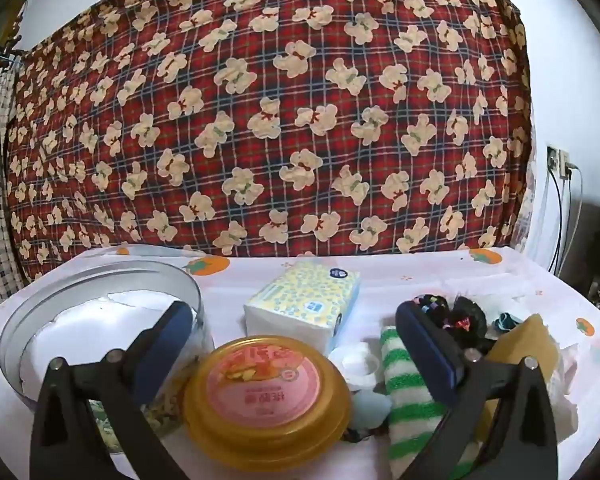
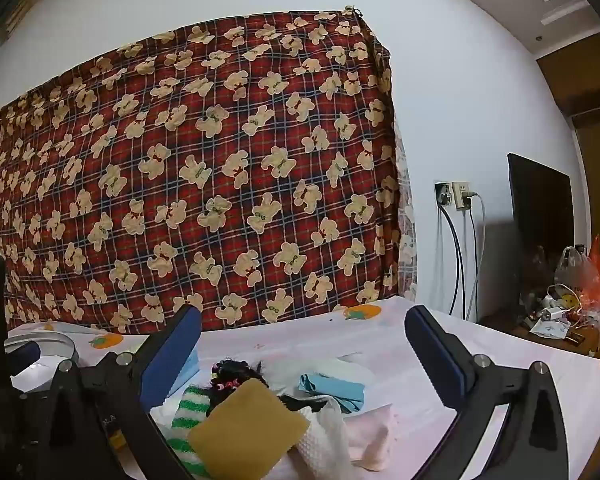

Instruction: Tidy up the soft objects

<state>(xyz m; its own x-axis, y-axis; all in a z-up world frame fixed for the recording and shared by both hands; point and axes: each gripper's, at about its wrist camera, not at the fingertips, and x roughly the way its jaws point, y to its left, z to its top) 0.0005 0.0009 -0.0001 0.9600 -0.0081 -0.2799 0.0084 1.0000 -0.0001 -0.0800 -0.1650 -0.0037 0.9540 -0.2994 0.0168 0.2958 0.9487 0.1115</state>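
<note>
On the white table cover lie soft things. A green-and-white striped cloth (image 1: 410, 394) lies beside a tan sponge (image 1: 518, 354) and a black bundle of hair ties (image 1: 454, 314). My left gripper (image 1: 296, 330) is open and empty above the table, its fingers wide apart over a yellow lidded tub (image 1: 266, 396). In the right wrist view the tan sponge (image 2: 248, 426), striped cloth (image 2: 188, 416), hair ties (image 2: 236, 374), a white waffle cloth (image 2: 324, 436), a pink cloth (image 2: 374, 432) and a light blue cloth (image 2: 334, 390) lie between the fingers of my open, empty right gripper (image 2: 304, 332).
A clear round container (image 1: 100, 320) with white contents stands at the left. A tissue pack (image 1: 304, 300) sits behind the tub, a small white cap (image 1: 358, 364) beside it. A red bear-print blanket (image 1: 280, 100) hangs behind. A monitor (image 2: 540, 216), wall sockets and cluttered stand are at right.
</note>
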